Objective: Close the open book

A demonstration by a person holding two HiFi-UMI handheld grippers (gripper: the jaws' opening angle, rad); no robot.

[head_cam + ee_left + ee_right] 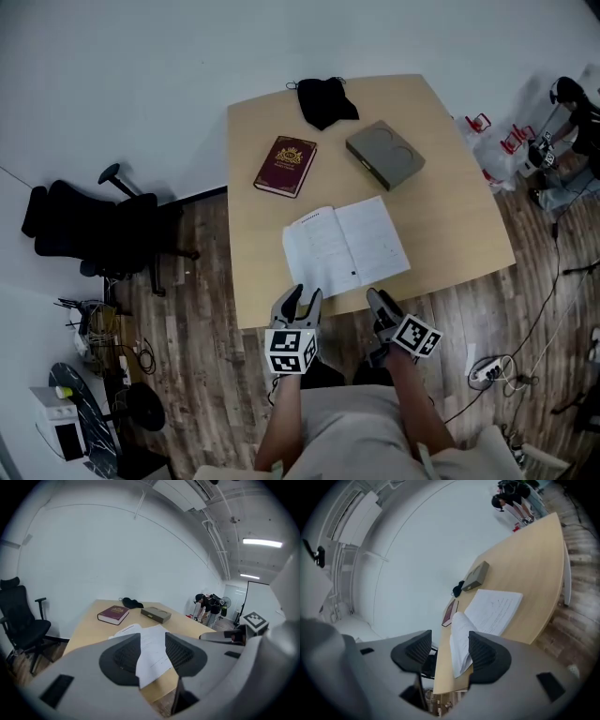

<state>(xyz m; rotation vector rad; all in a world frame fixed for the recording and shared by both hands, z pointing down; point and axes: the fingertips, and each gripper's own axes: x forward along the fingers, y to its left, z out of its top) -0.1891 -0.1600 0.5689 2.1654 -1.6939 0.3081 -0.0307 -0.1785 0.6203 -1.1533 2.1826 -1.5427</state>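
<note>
Pale wooden table (450,216) stands on plank flooring. At its near edge the left gripper (300,296) hovers, jaws half apart and gripping nothing. The open book (345,246) lies just beyond, white printed pages up, left leaf slightly arched. The right gripper (379,298) is wide and empty.

The table (455,230) bears open book (347,246), maroon book (285,166), grey box (385,154), black cloth (325,100).
</note>
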